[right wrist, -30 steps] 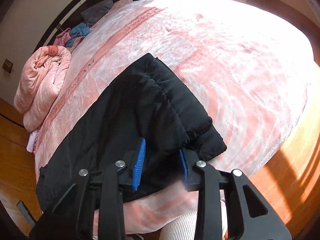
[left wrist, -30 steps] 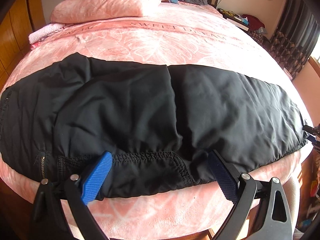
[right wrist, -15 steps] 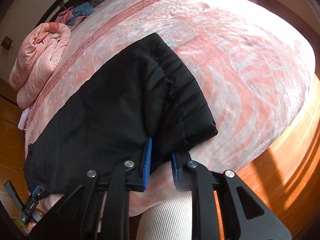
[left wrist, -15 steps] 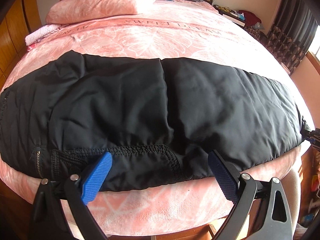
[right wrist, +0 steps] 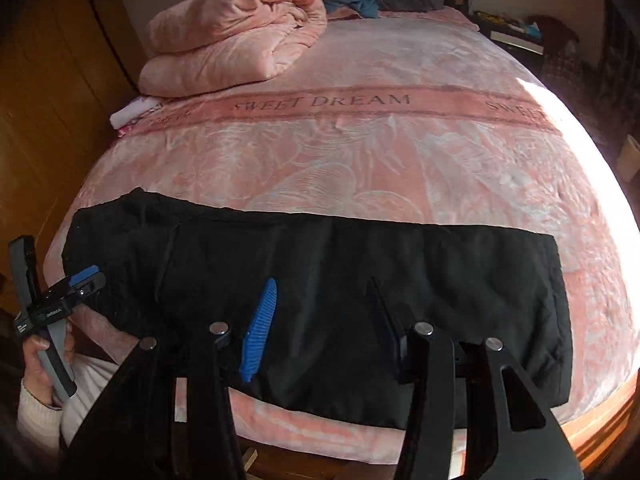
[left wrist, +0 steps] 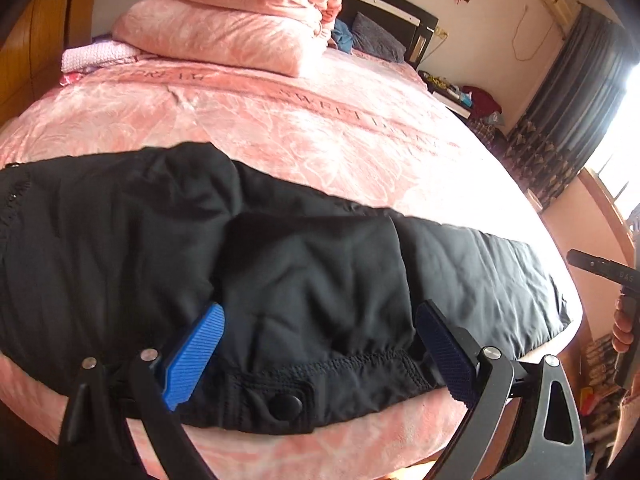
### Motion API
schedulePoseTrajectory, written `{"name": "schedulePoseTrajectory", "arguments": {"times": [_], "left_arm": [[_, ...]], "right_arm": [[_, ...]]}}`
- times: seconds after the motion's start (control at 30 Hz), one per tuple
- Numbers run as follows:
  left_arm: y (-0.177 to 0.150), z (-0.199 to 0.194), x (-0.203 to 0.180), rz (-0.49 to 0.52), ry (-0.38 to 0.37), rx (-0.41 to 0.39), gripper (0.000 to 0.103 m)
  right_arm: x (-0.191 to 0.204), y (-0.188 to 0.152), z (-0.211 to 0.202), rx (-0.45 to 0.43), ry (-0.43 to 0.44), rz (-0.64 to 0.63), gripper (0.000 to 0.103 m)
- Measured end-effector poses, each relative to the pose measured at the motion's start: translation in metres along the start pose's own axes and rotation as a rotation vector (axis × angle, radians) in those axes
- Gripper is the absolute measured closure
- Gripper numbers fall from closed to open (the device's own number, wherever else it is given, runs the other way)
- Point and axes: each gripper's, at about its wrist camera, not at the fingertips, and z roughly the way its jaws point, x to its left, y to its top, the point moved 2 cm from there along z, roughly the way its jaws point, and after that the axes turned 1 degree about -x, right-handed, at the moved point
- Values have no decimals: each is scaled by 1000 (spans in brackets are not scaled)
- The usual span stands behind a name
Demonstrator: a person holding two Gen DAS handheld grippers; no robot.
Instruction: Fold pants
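Observation:
Black pants (left wrist: 320, 264) lie lengthwise along the near edge of the pink bed, waist end at the left, leg cuffs at the right (right wrist: 552, 280). My left gripper (left wrist: 320, 344) is open, its blue pads either side of the waistband with the snap button (left wrist: 285, 406), just above the fabric. My right gripper (right wrist: 324, 320) is open and empty over the middle of the legs (right wrist: 360, 272). The left gripper also shows in the right wrist view (right wrist: 86, 276) at the waist end. Part of the right gripper's body (left wrist: 600, 270) shows at the right edge of the left wrist view.
The pink bedspread (right wrist: 340, 152) fills most of the bed behind the pants. A folded pink quilt (right wrist: 232, 36) and small folded cloths (right wrist: 132, 114) lie at the far left. A wooden wardrobe (right wrist: 48, 100) stands left; curtains and clutter (left wrist: 560, 112) stand right.
The right gripper let go of the leg cuff, opened and swung back to face the bed over the middle of the legs. The left gripper lifted and moved over the waistband.

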Motion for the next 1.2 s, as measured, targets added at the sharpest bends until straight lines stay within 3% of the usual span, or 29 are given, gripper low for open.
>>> {"name": "schedulePoseTrajectory", "arguments": {"times": [0.13, 0.2, 0.33, 0.43, 0.53, 0.6, 0.63, 0.67, 0.8, 0.9, 0.97, 1.03, 1.17, 1.2], "left_arm": [[30, 8, 49, -19, -59, 0, 4], [38, 18, 67, -37, -41, -17, 4], [34, 35, 82, -83, -69, 17, 4], [33, 42, 68, 25, -46, 52, 4], [34, 55, 69, 99, 96, 52, 4], [39, 58, 78, 65, 109, 40, 4], [43, 57, 83, 38, 105, 23, 4], [46, 56, 88, 10, 98, 6, 4], [51, 57, 101, -52, 106, -20, 4], [51, 63, 104, -53, 129, -15, 4], [51, 68, 103, -34, 154, -5, 4], [50, 70, 99, 2, 185, 6, 4], [49, 64, 100, 21, 181, 9, 4], [50, 60, 105, -1, 167, 3, 4]], "right_arm": [[103, 67, 85, 124, 155, -223, 56], [146, 89, 130, 207, 222, -298, 57], [203, 98, 197, 326, 196, -463, 61], [211, 92, 225, 367, 144, -544, 58], [209, 82, 235, 395, 182, -559, 61], [209, 78, 233, 378, 177, -578, 68], [209, 78, 233, 378, 185, -576, 88], [209, 79, 232, 375, 194, -570, 95], [214, 95, 214, 256, 195, -578, 99], [210, 101, 220, 267, 215, -558, 99], [214, 92, 237, 314, 159, -606, 86], [216, 91, 237, 313, 156, -615, 81], [227, 110, 222, 238, 269, -558, 54], [234, 115, 224, 236, 274, -568, 54]]}}
